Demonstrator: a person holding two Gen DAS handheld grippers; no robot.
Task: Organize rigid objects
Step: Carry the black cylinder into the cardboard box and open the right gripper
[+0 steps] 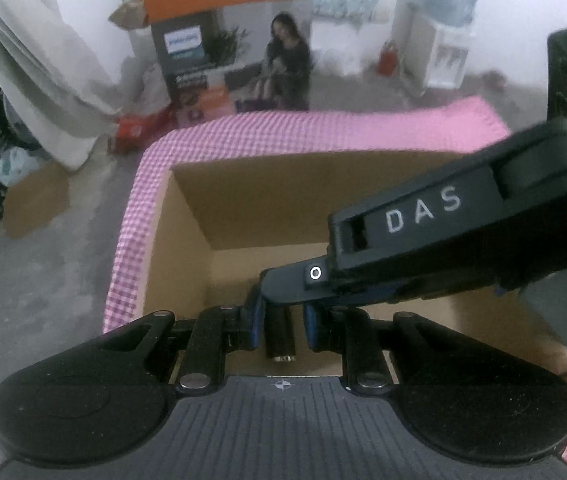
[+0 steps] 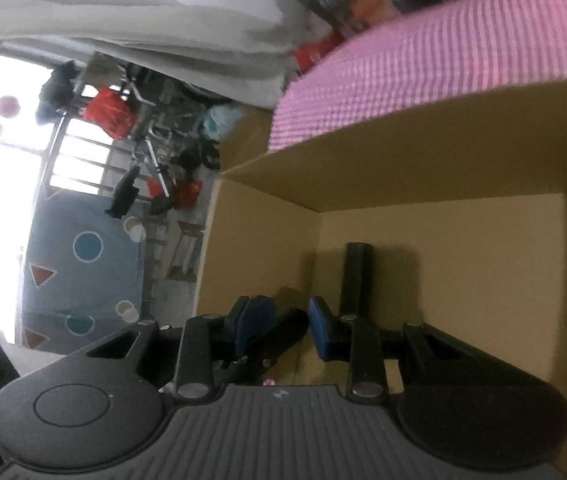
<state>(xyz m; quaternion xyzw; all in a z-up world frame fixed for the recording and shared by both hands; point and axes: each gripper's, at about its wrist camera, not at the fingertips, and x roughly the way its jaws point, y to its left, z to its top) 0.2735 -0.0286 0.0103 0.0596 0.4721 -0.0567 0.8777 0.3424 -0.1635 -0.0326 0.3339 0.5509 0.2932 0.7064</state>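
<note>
Left tongs (image 1: 281,328) nearly closed, angled steeply down; right tongs (image 2: 291,330) slightly apart, crossing above them.

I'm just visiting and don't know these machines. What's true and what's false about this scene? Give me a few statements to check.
1. The cardboard box sits on a pink checked cloth. True.
2. The box is packed to the top. False: its floor is mostly bare, and only a dark cylinder shows inside.
3. The right tongs grip a red ball. False: nothing sits between their pads.
4. Those pads are blue. True.
</note>
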